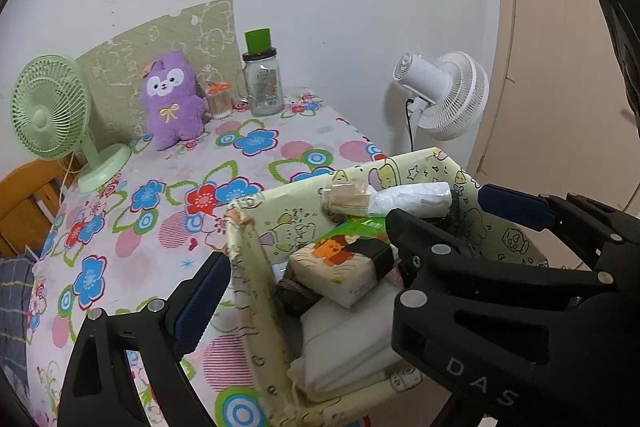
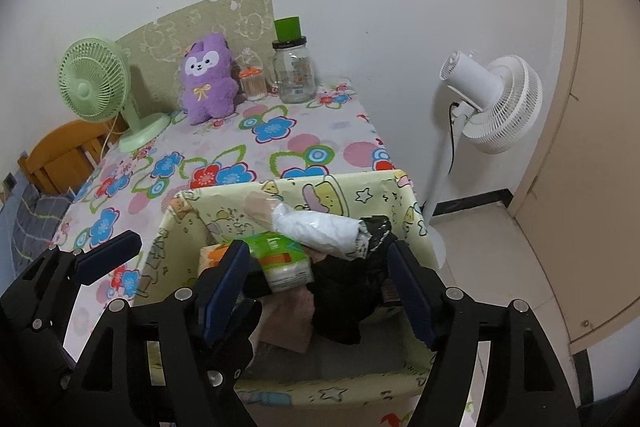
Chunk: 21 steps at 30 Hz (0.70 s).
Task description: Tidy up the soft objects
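A pale yellow cartoon-print box [image 1: 256,307] [image 2: 360,191] stands at the near right corner of the flowered table. It holds a tissue pack [image 1: 340,271], a green pack [image 2: 280,255], a white wrapped roll [image 2: 316,231], a black cloth [image 2: 344,303], a pink cloth [image 2: 288,319] and white folded fabric [image 1: 348,347]. My right gripper [image 2: 320,251] is open inside the box, with its pads on either side of the black cloth and not pressing it. My left gripper [image 1: 354,227] is open, one finger outside the box's left wall. A purple plush [image 1: 172,99] [image 2: 208,83] sits at the table's back.
A green desk fan [image 1: 52,107] stands at the back left, with a wooden chair [image 2: 60,155] beyond the table edge. A glass jar with a green lid [image 1: 262,83] and a cotton swab pot [image 1: 219,101] stand by the wall. A white floor fan [image 2: 488,99] stands to the right.
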### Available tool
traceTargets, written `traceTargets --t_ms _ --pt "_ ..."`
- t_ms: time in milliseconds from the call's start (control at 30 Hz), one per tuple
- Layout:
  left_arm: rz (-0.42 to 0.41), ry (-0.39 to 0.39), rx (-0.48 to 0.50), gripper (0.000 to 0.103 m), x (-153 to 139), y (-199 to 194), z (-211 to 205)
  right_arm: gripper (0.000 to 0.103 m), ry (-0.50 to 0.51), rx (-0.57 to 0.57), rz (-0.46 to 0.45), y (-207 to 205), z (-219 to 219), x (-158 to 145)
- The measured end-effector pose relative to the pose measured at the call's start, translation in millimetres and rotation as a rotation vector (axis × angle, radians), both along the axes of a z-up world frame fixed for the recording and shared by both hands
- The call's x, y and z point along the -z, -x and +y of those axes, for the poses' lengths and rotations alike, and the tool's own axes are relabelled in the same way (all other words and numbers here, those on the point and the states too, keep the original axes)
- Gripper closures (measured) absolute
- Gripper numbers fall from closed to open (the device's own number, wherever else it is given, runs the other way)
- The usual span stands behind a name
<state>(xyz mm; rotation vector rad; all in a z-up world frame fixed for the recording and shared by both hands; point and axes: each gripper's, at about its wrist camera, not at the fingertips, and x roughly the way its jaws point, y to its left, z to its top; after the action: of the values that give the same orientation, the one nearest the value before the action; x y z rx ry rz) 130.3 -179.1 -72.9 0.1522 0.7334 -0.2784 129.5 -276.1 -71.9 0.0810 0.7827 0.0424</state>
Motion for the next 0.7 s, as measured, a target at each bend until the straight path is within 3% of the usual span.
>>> traceTargets --t_ms 200,700 --pt "-0.022 0.007 -0.024 0.006 -9.2 9.9 16.0 0.027 -0.011 -0.001 -0.02 9.8 13.2 -10.1" --pt "-0.076 0.048 -0.099 0.001 -28.7 37.0 77.5 0.008 0.006 -0.007 -0.09 37.3 64.4 -33.1"
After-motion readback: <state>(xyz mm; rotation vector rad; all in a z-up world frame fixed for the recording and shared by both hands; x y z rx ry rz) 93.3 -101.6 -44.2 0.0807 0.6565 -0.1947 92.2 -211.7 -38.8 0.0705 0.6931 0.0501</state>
